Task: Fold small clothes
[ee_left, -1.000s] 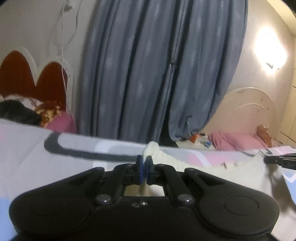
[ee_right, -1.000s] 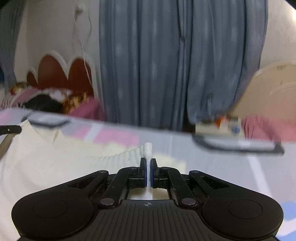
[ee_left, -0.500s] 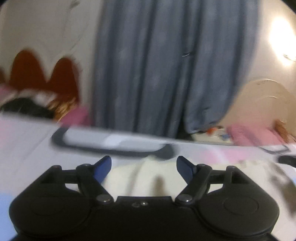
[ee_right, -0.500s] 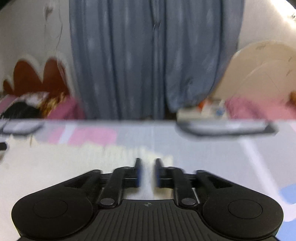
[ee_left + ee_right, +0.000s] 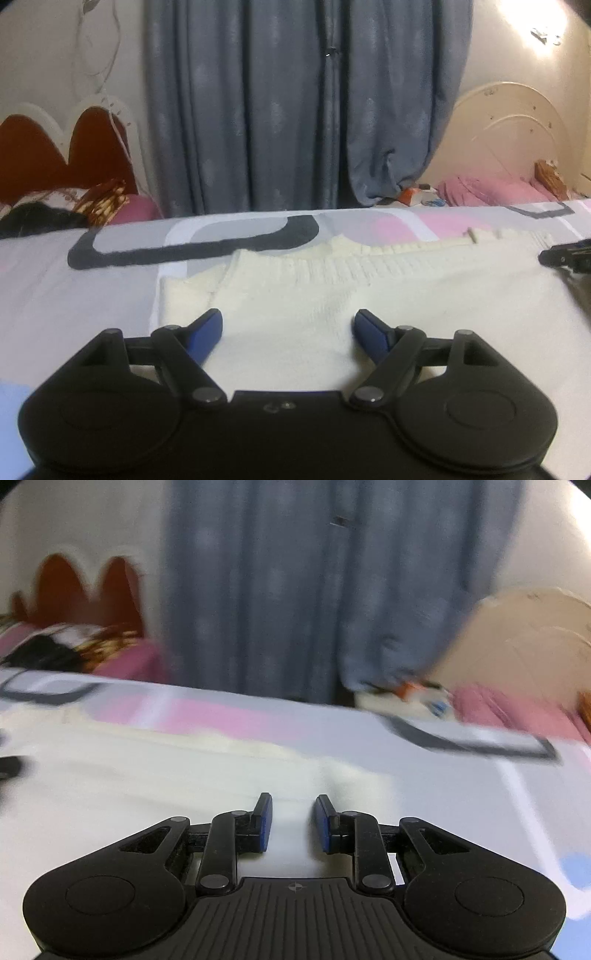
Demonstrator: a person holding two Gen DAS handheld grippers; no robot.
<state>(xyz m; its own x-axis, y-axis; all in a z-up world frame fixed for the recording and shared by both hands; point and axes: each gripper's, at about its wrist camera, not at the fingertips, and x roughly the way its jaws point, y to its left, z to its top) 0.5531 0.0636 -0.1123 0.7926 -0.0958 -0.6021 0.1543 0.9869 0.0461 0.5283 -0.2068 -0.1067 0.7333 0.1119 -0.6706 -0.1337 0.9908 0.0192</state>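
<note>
Cream ribbed knit sweater lies flat on the bedsheet printed with pink, grey and white blocks, spread wide from left to right, its ribbed edge along the far side near a dark grey printed outline. A second ago each of my grippers pinched a raised ridge of this knit; now both have let go and the fabric has dropped flat onto the sheet. I take that to mean one fold has just been laid down and the next grasp is still to be chosen.

My left gripper has just been opening and stands wide, its blue-padded fingers splayed apart. The sweater lies beneath and between them, but the pads do not press on it, so nothing is held. At the right edge of the left wrist view, the dark tip of my other tool pokes in over the far end of the garment.

My right gripper has also opened, though only a little; a narrow gap shows between its blue pads and nothing is caught there. Its view is smeared by motion. Pale cloth lies below and ahead of the fingers, but I cannot tell whether they touch it.

Behind the bed hang grey-blue curtains.
</note>
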